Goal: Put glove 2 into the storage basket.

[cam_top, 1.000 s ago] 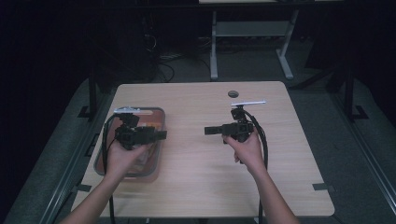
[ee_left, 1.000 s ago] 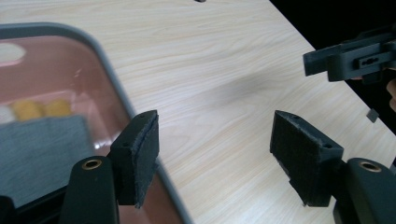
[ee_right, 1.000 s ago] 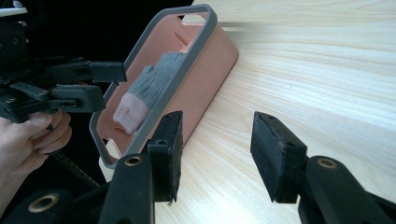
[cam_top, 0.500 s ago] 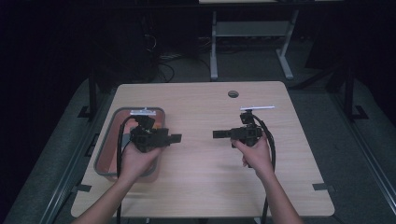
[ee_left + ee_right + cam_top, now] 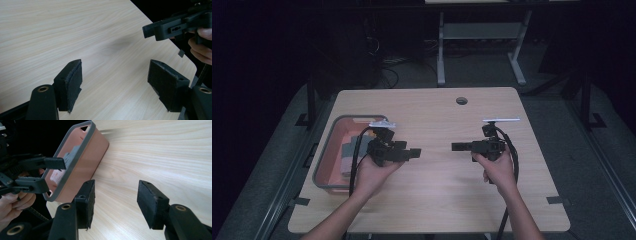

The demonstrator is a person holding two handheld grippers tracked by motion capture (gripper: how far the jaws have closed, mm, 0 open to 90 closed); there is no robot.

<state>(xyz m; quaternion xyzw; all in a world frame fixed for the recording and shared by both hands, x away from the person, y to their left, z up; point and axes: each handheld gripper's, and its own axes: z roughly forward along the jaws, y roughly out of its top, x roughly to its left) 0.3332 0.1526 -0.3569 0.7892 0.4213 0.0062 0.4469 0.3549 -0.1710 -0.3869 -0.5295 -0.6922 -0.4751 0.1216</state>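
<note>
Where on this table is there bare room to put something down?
Bare wood lies between the left gripper and right gripper, along the table's near edge, and at the back around the small round hole. The left side is crowded by the pink bin.

The table (image 5: 437,200) is matt pale wood grain; the bin (image 5: 82,167) looks like smooth plastic.
</note>
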